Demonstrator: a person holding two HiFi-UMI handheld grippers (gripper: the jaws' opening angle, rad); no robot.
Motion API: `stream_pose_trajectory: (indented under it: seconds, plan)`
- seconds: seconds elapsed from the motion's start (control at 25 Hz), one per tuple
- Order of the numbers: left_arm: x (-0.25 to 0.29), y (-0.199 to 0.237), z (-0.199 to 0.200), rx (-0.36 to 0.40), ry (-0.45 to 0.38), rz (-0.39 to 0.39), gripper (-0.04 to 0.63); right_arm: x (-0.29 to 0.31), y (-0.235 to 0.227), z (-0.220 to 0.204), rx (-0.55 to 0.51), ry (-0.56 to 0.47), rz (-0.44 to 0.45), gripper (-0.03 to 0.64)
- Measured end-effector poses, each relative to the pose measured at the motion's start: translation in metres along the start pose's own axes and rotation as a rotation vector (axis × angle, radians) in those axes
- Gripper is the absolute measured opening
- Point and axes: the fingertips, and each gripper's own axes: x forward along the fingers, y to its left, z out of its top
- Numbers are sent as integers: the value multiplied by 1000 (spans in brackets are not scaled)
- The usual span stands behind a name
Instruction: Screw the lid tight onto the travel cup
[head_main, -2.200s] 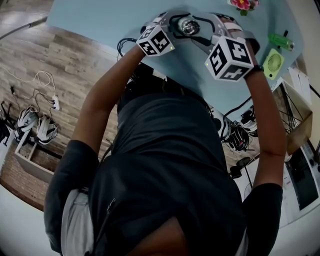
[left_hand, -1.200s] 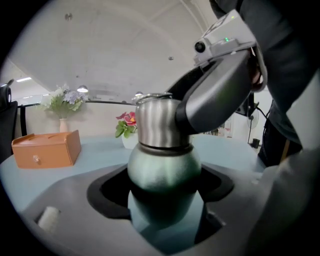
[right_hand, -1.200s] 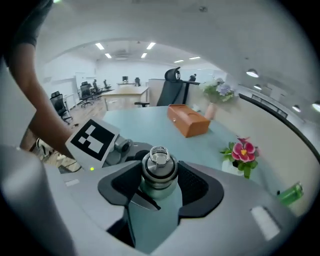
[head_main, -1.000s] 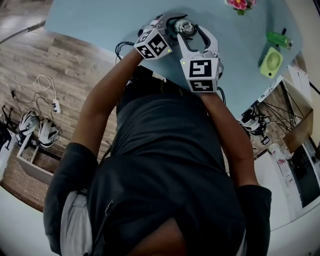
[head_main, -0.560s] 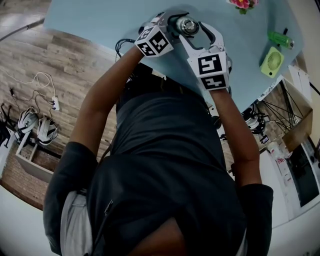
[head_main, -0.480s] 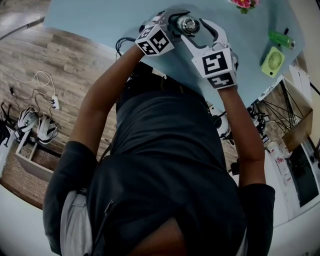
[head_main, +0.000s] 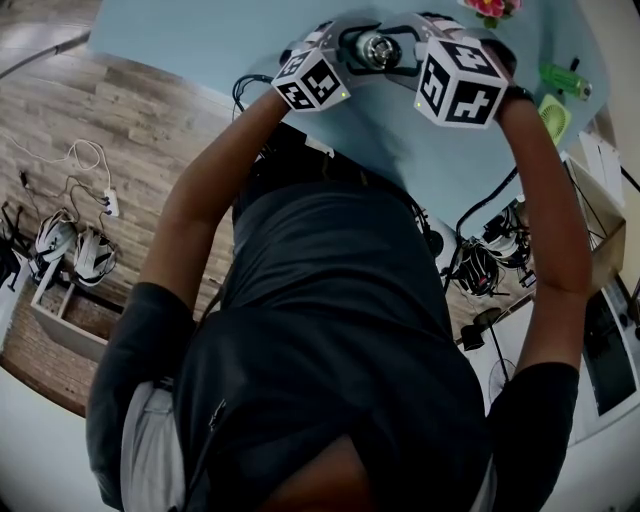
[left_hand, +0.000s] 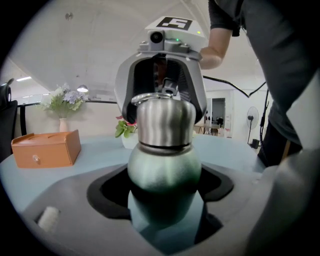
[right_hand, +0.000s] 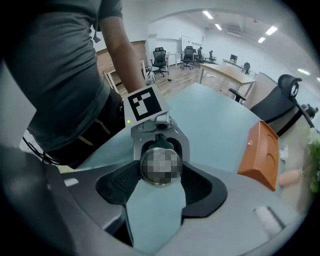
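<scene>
Steel lid (right_hand: 161, 167) sits between the right gripper's (right_hand: 161, 184) jaws, just opened wide. Left gripper (left_hand: 164, 192) pinches the cup (left_hand: 164, 170) near the table's (head_main: 200, 40) edge. Likely mid-tightening; next, clamp and twist.

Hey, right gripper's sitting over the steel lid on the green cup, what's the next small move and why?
Probably close the right gripper on the shiny steel lid. Its jaws have just been opening and stand apart with the lid between them, so it cannot turn it yet. The left gripper clamps the green metal travel cup, ready for a tightening twist.
</scene>
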Motion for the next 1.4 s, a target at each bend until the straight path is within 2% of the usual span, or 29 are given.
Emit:
stream_pose_trajectory:
  seconds: [0.12, 0.28, 0.4, 0.64, 0.76, 0.84, 1.04, 1.2, 1.28, 1.4]
  plan:
    - [0, 0, 1, -1, -1, 0, 431, 1, 0, 0, 8, -22, 3, 249]
    - [0, -1, 1, 4, -1, -4, 431, -1, -1, 0, 187, -127, -91, 229]
    - [-1, -1, 1, 16, 0, -11, 431, -1, -3, -1, 392, -221, -226, 229]
    - [0, 0, 1, 8, 2, -12, 430, -12, -15, -4, 960, -454, -601, 227]
    - [0, 0, 1, 8, 2, -9, 430, -14, -14, -7, 1117, -511, -745, 227]
    - [0, 0, 1, 6, 2, -9, 430, -14, -14, -8, 1139, -519, -769, 227]
    - [0, -1, 1, 6, 3, -9, 430, -13, -14, -8, 1127, -509, -758, 227]
    - [-1, -1, 1, 3, 3, -10, 430, -13, -12, -6, 1085, -496, -692, 229]
    - [0, -1, 1, 3, 3, -10, 430, -19, -10, -4, 987, -483, -633, 233]
    - [1, -1, 1, 3, 1, -15, 430, -35, -10, 1, 720, -430, -531, 247]
